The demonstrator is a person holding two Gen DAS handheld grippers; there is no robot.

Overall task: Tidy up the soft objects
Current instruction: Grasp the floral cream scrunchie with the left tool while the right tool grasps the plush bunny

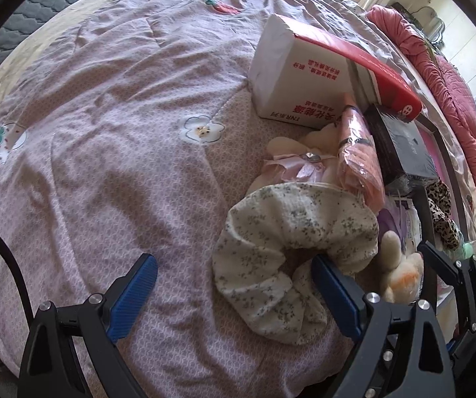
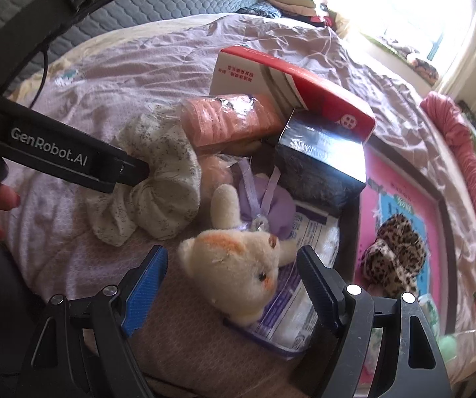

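Left wrist view: left gripper (image 1: 234, 285) hangs over the bed (image 1: 105, 99), fingers spread wide, nothing pinched.
Scrunchie: the floral scrunchie (image 1: 287, 248) lies flat on the bed; one blue pad (image 1: 336, 295) sits at its inner hole, the other pad is on bare cover, well to the left.
Direction: most of the ring lies to the right of the gap and a little ahead, so only its left part is between the fingers.
Right wrist view: right gripper (image 2: 233, 275) has its fingers spread, one on each side of the plush cat (image 2: 234, 272), but no pad presses it.
Cat: it lies on a plastic pack (image 2: 291, 311), head toward the camera, body running away from the fingers; the long axis goes roughly along the pointing line, so the head's width sits across the gap.
Nearer hand: right for the cat, left for the scrunchie.
Tray: pink tray (image 2: 437, 219) with a leopard scrunchie (image 2: 394, 255) is to the right, probably the goal.
Judgement: the right gripper seems ready to close; the left should shift right first.
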